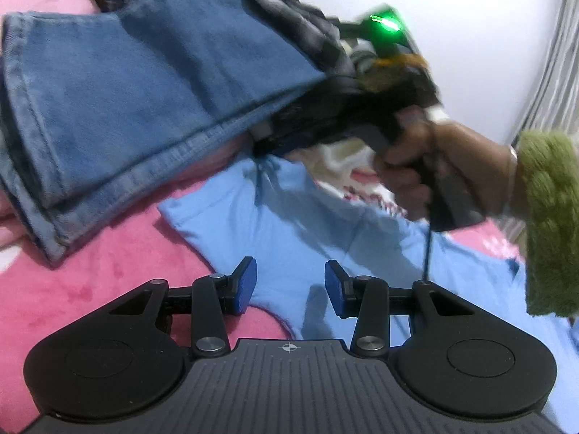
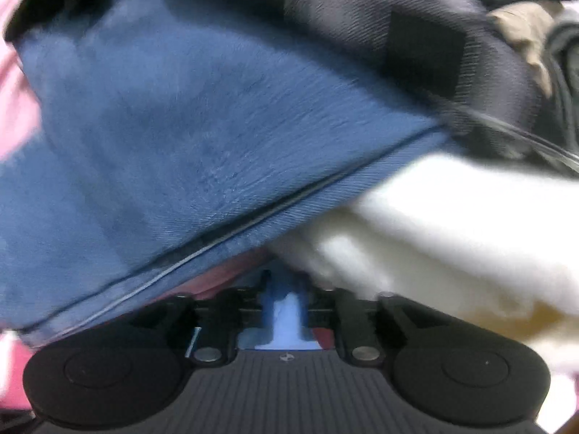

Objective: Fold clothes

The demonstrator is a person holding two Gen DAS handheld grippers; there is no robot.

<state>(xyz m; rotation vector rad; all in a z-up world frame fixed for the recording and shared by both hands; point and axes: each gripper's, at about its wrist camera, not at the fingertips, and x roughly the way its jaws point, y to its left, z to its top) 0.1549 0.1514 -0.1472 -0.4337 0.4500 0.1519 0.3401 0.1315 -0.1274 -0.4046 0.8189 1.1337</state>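
- The surface under me is a soft pink blanket (image 1: 108, 289), plush and a little mottled; behind it stands a plain white wall (image 1: 470, 36) with a pale pleated curtain (image 1: 557, 72) at the far right edge.
- A light blue T-shirt (image 1: 289, 224), thin smooth cloth, lies spread flat on the blanket, just ahead of my left gripper (image 1: 290, 286).
- One pair of blue jeans (image 1: 126, 101), heavy denim with stitched seams and hems, lies folded at the left, its hem end hanging over the blanket.
- A dark checked garment (image 1: 289, 21) drapes over the jeans' upper edge; white fluffy fabric (image 2: 452, 224) lies beside them.
- My left jaws stand apart with nothing between the two blue pads.
- My right gripper (image 1: 275, 137) is pushed in under the jeans' edge; its tips are buried in cloth, so I cannot tell whether they pinch anything.
- The right hand (image 1: 427, 166) holds its handle, a fuzzy green sleeve (image 1: 546, 217) at the wrist.
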